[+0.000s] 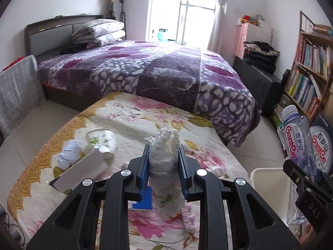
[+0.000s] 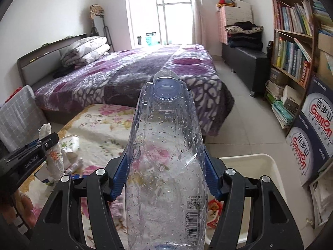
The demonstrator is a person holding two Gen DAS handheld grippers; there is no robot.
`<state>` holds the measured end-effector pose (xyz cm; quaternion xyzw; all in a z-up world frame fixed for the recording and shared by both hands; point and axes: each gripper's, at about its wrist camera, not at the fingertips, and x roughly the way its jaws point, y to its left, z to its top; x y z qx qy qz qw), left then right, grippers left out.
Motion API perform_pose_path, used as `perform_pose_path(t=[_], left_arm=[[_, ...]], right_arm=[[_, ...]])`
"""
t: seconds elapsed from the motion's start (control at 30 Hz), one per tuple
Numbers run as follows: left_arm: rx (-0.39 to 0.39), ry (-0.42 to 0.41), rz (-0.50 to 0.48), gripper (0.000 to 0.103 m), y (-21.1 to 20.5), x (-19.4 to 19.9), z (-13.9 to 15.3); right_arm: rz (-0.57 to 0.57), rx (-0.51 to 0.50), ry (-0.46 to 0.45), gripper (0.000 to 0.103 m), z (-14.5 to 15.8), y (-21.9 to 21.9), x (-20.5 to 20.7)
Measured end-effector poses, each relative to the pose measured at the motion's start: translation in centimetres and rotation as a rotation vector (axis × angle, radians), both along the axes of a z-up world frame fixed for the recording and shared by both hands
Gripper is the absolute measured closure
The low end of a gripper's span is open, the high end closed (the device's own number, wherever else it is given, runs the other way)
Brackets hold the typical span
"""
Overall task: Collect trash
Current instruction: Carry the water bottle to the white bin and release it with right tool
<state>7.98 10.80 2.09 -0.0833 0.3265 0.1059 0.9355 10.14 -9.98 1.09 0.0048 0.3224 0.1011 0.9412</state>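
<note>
My left gripper (image 1: 164, 152) is shut on a crumpled white paper wad (image 1: 164, 166) and holds it above the floral-cloth table (image 1: 145, 112). My right gripper (image 2: 165, 152) is shut on a clear plastic water bottle (image 2: 166, 156), cap pointing forward; the bottle also shows in the left wrist view (image 1: 297, 145). On the table lie a paper cup (image 1: 103, 141) on its side, a crumpled paper ball (image 1: 69, 153), a white box (image 1: 83, 170) and a blue card (image 1: 143, 200). A white bin (image 2: 256, 166) stands at the table's right, just right of the bottle.
A bed with a purple blanket (image 1: 145, 68) lies beyond the table. A bookshelf (image 2: 295, 41) and Ganten cartons (image 2: 312, 135) stand at right, a dark bench (image 2: 245, 62) by the far wall. A grey checked chair back (image 1: 18, 91) is at left.
</note>
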Motion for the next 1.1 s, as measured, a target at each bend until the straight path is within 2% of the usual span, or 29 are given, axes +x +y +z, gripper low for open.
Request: perform_pose_path(t=[0.4,0.67,0.7,0.77,0.8,1.1], left_arm=[[0.007,0.035,-0.098,0.078,-5.3,1.7,-1.6],[-0.029,0.063,-0.181,0.078,-8.8,3.0,-2.5],[-0.032,0.066,-0.19,0.078,-9.2,3.1,-2.6],[-0.034,0.07,-0.209,0.078,-10.3,3.3,-2.7],[-0.034,0.073,-0.221,0.078,-10.9,3.4,-2.8],[-0.021,0.087,-0.345,0.078,-16.3,3.6,-3.2]], right_arm=[[-0.136,0.005,0.036,0.042,-0.6,-6.0,1.1],[-0.257,0.012,0.09,0.041,-1.6,-10.6,1.4],[-0.279,0.011,0.094,0.04,-1.6,-11.2,1.4],[-0.316,0.006,0.098,0.026,-1.7,-12.4,1.3],[-0.337,0.003,0.096,0.023,-1.6,-13.0,1.2],[-0.444,0.041,0.09,0.013,-1.1,-17.5,0.7]])
